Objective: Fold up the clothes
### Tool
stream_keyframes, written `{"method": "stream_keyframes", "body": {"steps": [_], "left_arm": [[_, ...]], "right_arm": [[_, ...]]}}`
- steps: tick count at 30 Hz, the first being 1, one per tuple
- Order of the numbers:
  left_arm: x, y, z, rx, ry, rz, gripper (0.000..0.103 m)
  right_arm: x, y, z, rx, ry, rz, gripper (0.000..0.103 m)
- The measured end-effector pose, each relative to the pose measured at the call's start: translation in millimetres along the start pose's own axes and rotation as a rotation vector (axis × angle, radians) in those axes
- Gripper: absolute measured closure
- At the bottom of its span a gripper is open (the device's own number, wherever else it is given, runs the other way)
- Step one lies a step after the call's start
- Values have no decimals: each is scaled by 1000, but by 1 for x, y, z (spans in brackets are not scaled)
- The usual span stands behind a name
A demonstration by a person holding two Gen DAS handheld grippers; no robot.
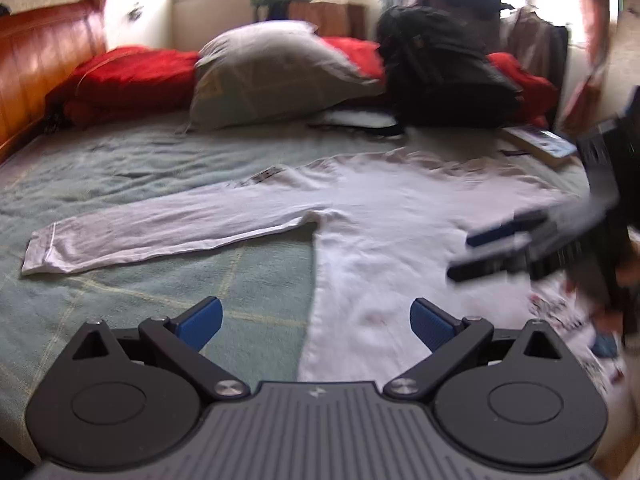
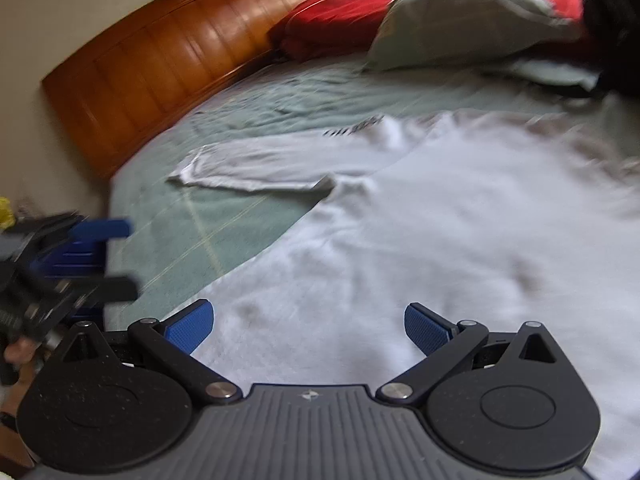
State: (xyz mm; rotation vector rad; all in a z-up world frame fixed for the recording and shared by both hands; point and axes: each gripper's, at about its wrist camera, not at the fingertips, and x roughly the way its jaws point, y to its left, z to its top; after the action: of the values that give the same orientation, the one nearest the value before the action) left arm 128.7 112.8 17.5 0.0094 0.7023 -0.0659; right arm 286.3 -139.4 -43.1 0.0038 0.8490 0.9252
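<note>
A white long-sleeved shirt (image 1: 384,216) lies flat on the green bedspread (image 1: 120,172), its one sleeve (image 1: 160,232) stretched out to the left. My left gripper (image 1: 316,322) hovers open over the shirt's lower left edge, nothing between its blue pads. The right gripper (image 1: 480,252) shows blurred at the right of the left wrist view, over the shirt's body, fingers apart. In the right wrist view my right gripper (image 2: 309,326) is open above the white shirt (image 2: 460,208), and the left gripper (image 2: 116,252) appears at the left edge, open.
A grey pillow (image 1: 272,76), red cushions (image 1: 128,76) and a black backpack (image 1: 444,68) line the far side of the bed. A wooden headboard (image 2: 160,56) runs along the left. A book (image 1: 540,142) lies at the far right.
</note>
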Motion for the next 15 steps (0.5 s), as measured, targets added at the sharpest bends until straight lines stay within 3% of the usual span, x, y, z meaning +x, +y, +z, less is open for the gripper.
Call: {"method": "stream_keyframes", "body": {"steps": [4,8,12,15], "left_arm": [[-4,-25,-11,115,-40,-69,2],[10,-62,-20,234,-71,-153,2],[24,-93,-34,294,-57,-187,2],[29,-106,-52,319,-37,-190,2]], "right_arm": [[-54,2,-13,-18,-27,-209,0],[-97,-5,-51,57,-18,-375,0],[-115,-7,-101,145,-28,-426,0],[-107,-2,-135,141,-32,-472,0]]}}
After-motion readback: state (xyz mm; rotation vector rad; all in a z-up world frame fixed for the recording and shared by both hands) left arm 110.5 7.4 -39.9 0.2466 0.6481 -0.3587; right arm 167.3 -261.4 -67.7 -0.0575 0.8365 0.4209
